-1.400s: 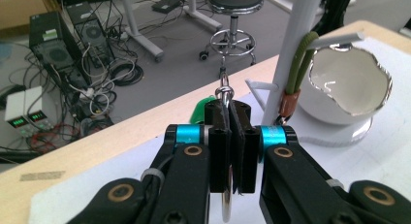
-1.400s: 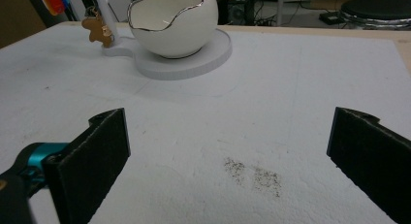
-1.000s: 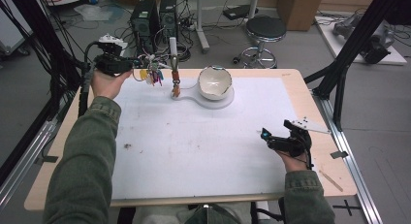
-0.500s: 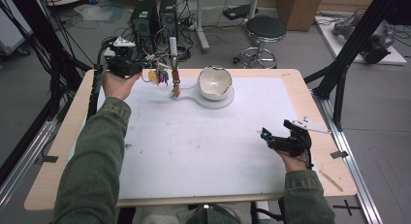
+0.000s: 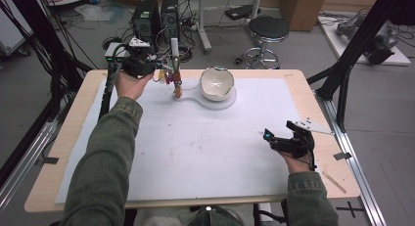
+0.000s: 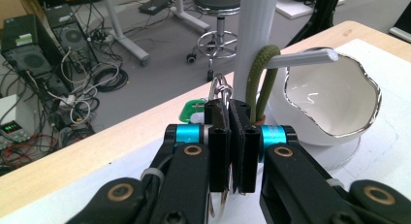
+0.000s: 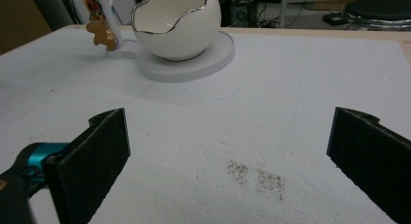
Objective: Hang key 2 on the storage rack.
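Jaws of the left gripper (image 6: 231,136) pinch a key ring (image 6: 221,90); right gripper (image 7: 228,151) gapes wide.

bowl (image 5: 217,82): 1 | stand (image 5: 174,50): 1 | grippers: 2 | stool (image 5: 265,28): 1 | computer towers (image 5: 145,16): 2

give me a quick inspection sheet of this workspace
surface: white mat on a wooden table, small dark speck patch
job's things: key ring in the left gripper at a white hook stand; egg-shaped bowl on its base
clutter: wooden stick at the table edge
grippers: left shut on the ring; right gripper open, holding nothing
cables: floor tangle
surroundings: computer towers, stool
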`<state>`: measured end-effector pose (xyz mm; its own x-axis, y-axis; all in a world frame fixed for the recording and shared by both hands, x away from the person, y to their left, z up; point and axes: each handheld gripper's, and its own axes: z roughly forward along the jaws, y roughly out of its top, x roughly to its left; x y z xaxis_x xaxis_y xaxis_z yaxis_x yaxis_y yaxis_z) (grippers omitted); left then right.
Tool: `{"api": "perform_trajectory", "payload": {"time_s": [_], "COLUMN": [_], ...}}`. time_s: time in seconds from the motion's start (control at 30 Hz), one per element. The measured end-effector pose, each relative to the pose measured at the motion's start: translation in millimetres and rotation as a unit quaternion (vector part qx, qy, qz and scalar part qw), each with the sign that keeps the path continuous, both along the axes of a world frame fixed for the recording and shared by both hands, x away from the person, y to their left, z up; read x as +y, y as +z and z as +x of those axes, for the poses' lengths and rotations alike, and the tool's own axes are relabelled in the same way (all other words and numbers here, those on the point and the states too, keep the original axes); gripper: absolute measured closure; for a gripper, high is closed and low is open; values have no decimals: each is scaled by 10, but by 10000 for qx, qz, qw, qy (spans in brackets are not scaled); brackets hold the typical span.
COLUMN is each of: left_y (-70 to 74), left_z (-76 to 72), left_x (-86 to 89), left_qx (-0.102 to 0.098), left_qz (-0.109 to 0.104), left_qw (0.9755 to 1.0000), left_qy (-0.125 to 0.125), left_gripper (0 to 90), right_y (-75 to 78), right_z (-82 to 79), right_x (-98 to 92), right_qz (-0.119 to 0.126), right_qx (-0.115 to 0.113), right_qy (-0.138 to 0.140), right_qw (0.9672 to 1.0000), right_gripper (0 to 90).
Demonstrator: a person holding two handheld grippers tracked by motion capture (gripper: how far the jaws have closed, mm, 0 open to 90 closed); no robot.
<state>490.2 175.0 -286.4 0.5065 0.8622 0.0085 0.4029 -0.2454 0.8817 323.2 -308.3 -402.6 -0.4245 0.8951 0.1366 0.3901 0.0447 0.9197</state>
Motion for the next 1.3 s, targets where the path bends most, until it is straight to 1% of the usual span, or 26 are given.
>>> {"api": "perform_trajectory", "payload": {"time_s": [0.07,0.17,0.23,0.3,0.43,0.5,0.57,0.63,0.67,0.73,0.77,0.8,0.83,0.87,0.9,0.93,1.07,1.1,1.13,1.17,1.23,1.27,1.3], "left_y": [-16,-49,-83,-117,-159,-174,-182,-177,-176,-188,-202,-219,-231,-241,-248,-252,-246,-240,-233,-230,-227,-226,-225], "left_z": [9,27,48,63,77,83,84,80,80,94,106,117,119,115,105,103,69,51,38,31,15,6,3], "left_x": [-19,-38,-49,-76,-103,-105,-107,-112,-108,-101,-96,-87,-71,-60,-36,-21,17,24,40,50,68,73,85], "left_qx": [19,89,203,295,371,430,487,538,614,828,960,1066,1113,1088,1059,1009,822,718,633,602,513,476,497], "left_qz": [38,33,4,104,97,148,64,28,-75,-184,-203,-256,-282,-331,-423,-449,-434,-461,-486,-576,-624,-635,-682], "left_qw": [10000,9999,9997,9994,9991,9987,9985,9982,9976,9959,9948,9935,9928,9929,9929,9932,9955,9963,9967,9964,9967,9968,9964], "left_qy": [-40,-89,-140,-175,-205,-214,-238,-251,-296,-308,-283,-315,-346,-344,-345,-355,-175,-124,-127,-120,-123,-78,-78], "left_gripper": [866,866,866,866,866,866,863,853,814,650,601,549,523,507,495,482,357,351,346,325,290,248,208], "right_y": [0,-2,-2,-2,-2,-2,-2,-3,-4,-7,-8,-9,-8,-7,-8,-7,-8,-7,-8,-8,-8,-7,-7], "right_z": [1,3,4,5,5,3,5,4,6,10,15,17,14,14,13,11,16,13,15,16,15,15,13], "right_x": [1,1,1,0,1,-1,-4,-2,-2,1,2,2,4,4,3,2,0,3,2,1,2,0,-1], "right_qz": [0,-17,-13,-12,-18,-23,-18,-17,-9,4,-2,-20,-10,-2,-14,-2,-23,2,-6,-9,-1,-12,-14], "right_qx": [4,1,0,-1,-1,-1,-11,5,14,46,30,10,22,26,20,33,2,36,22,20,32,12,9], "right_qy": [-4,-6,-7,-2,-7,-7,-11,-16,-23,-31,-22,-26,-33,-28,-30,-35,-42,-38,-32,-41,-34,-43,-43], "right_qw": [10000,10000,10000,10000,10000,10000,10000,10000,10000,10000,10000,10000,10000,10000,10000,10000,10000,10000,10000,10000,10000,10000,10000], "right_gripper": [6,6,6,6,6,6,6,6,6,6,6,6,6,6,6,6,6,6,6,6,6,6,6]}}
